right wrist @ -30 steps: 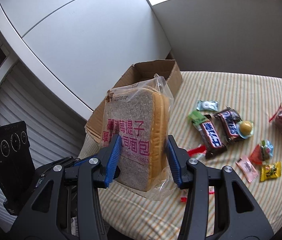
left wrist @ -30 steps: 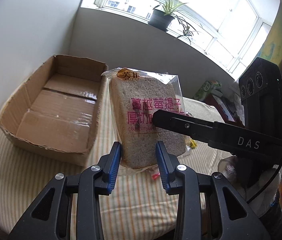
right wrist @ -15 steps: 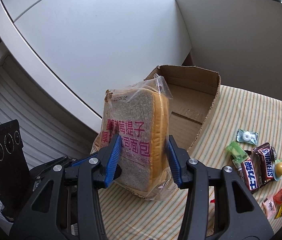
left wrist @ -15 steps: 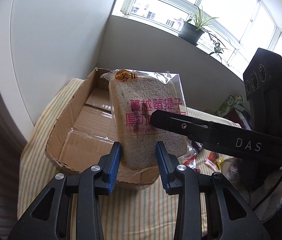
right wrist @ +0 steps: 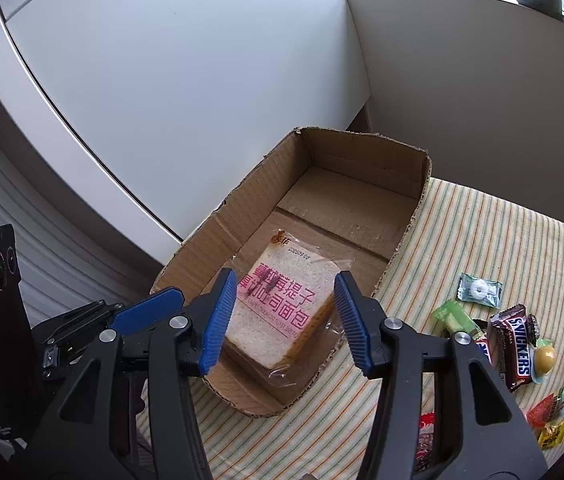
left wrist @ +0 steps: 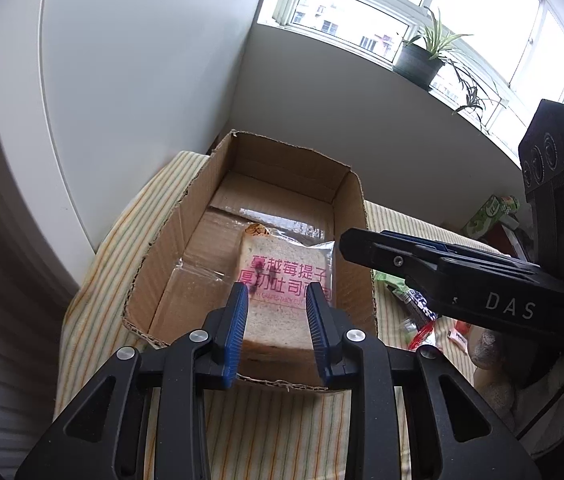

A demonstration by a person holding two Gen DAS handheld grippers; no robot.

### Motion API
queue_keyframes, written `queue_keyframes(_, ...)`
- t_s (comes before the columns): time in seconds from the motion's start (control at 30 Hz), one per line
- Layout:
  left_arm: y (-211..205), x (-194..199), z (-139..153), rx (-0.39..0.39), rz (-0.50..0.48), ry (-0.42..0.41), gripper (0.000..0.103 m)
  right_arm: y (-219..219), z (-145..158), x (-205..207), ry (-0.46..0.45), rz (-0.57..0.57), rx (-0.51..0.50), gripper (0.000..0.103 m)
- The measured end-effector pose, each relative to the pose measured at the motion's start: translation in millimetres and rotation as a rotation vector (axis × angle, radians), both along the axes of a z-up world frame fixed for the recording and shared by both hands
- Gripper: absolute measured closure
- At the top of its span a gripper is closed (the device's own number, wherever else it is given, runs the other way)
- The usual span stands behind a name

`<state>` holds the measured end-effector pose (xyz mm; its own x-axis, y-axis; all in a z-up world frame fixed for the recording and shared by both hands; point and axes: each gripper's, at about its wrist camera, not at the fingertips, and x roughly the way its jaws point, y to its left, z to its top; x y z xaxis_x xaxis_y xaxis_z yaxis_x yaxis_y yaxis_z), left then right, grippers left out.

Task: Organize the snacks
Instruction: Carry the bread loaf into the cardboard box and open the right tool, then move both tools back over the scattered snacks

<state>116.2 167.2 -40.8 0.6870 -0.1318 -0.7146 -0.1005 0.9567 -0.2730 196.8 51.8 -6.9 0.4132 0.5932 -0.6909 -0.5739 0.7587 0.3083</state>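
A bagged loaf of sliced bread with pink lettering (right wrist: 282,304) lies flat on the floor of an open cardboard box (right wrist: 362,160); it also shows in the left wrist view (left wrist: 282,276) inside the box (left wrist: 265,152). My right gripper (right wrist: 286,316) is open and empty, held above the bread at the box's near end. My left gripper (left wrist: 277,328) is open and empty, above the box's near wall. Neither gripper touches the bread.
The box stands on a striped cloth (right wrist: 502,248) beside a white wall. Several loose snacks lie right of it: Snickers bars (right wrist: 516,344), a green packet (right wrist: 456,316), a mint (right wrist: 479,290), small candies (right wrist: 550,420). A potted plant (left wrist: 422,60) stands on the windowsill.
Both grippers carried the bread left over the box, then opened. The bread dropped out of them and now lies flat inside the box.
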Motion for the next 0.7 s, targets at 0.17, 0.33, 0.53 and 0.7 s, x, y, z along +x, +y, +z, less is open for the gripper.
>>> queue_keyframes(0.17,-6.8,-4.9,4.8,-0.005,-0.01,-0.009,0.075,-24.7,6.9,-3.1,-0.007,-0.018,0.013,0.046)
queue_keyframes(0.33,-21.7,-12.9,14.2,-0.001,-0.029,-0.032,0.075,-63.6,10.8,-12.1,-0.036,-0.054,-0.003,0.046)
queue_keyframes(0.53,-50.4,-23.3,15.6,-0.002,-0.079,-0.048,0.074,-109.6,4.8,-26.8,-0.086,-0.114,-0.055,0.046)
queue_keyframes(0.7,-78.3,-30.1,7.1,-0.012,-0.128,-0.034,0.074,-153.0,-7.5,-37.9,-0.102,-0.175,-0.104,0.046)
